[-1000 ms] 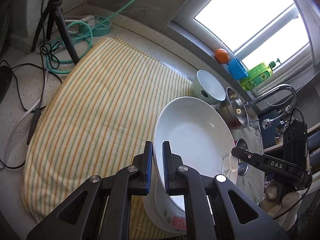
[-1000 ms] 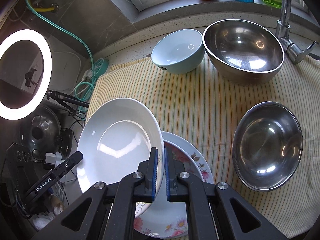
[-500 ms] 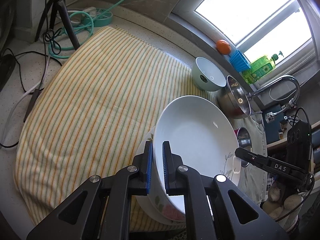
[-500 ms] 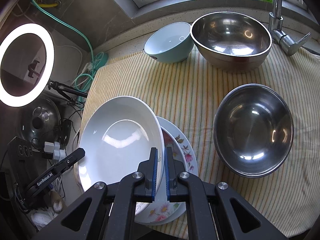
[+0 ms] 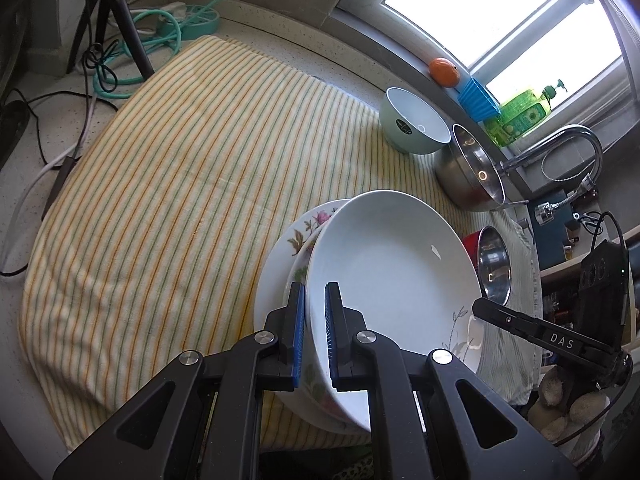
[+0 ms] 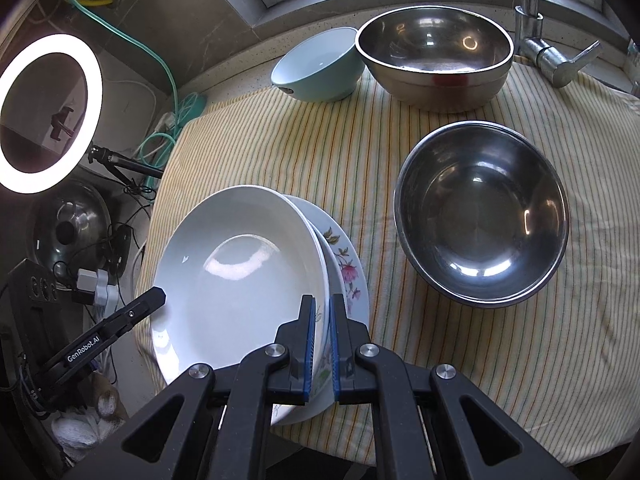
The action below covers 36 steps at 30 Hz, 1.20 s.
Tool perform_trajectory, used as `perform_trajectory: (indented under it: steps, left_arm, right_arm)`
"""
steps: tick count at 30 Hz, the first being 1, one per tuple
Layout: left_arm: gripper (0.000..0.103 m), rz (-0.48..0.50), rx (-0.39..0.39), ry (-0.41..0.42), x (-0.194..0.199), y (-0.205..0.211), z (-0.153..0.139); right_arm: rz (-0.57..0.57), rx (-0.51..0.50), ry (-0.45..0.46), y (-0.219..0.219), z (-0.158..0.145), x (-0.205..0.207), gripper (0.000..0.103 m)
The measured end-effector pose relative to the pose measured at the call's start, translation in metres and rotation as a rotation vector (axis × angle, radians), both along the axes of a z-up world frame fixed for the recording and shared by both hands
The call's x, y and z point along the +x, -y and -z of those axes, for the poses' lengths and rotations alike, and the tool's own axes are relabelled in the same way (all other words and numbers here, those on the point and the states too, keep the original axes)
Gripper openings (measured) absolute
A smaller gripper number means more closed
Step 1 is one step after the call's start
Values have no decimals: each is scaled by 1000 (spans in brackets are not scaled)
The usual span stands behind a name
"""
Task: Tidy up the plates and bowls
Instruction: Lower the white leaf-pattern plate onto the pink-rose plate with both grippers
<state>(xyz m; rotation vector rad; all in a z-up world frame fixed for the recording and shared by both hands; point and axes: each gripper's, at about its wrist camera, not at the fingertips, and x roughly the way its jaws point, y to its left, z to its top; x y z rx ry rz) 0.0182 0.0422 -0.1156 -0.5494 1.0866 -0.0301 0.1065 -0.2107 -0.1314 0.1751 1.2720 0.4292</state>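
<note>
A white deep plate (image 5: 392,264) (image 6: 236,276) is held tilted between both grippers, just over a floral plate (image 5: 304,232) (image 6: 346,272) lying on the striped cloth. My left gripper (image 5: 315,332) is shut on the white plate's near rim. My right gripper (image 6: 321,340) is shut on the opposite rim. A pale blue bowl (image 5: 412,122) (image 6: 316,66) and a large steel bowl (image 5: 472,172) (image 6: 436,56) stand at the back. A second steel bowl (image 6: 482,220) (image 5: 494,264) sits to the right of the plates.
The striped cloth (image 5: 180,168) (image 6: 280,144) covers the counter. A faucet (image 6: 536,36) (image 5: 560,148) rises behind the large bowl. An orange (image 5: 443,71) and a soap bottle (image 5: 524,114) are on the windowsill. A ring light (image 6: 48,112), tripod (image 5: 116,12) and cables lie left of the cloth.
Both grippers have lowered the white plate toward the floral plate, whose patterned rim now shows beside it. Both stay shut on its rim.
</note>
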Motion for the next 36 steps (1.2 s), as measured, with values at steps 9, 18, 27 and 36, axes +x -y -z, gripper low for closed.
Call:
perform_trajectory:
  steps: [9, 18, 27, 36]
  left_arm:
    - [8, 5, 18, -6, 1, 1, 2]
    - [8, 7, 24, -11, 1, 0, 3]
    - [8, 17, 26, -18, 2, 0, 6]
    - [8, 33, 29, -23, 5, 2, 9]
  right_arm:
    - [-2, -4, -13, -3, 6, -2, 7]
    - [-6, -11, -17, -4, 7, -1, 7]
    - [-7, -22, -20, -6, 10, -2, 7]
    - [7, -27, -27, -7, 14, -2, 7]
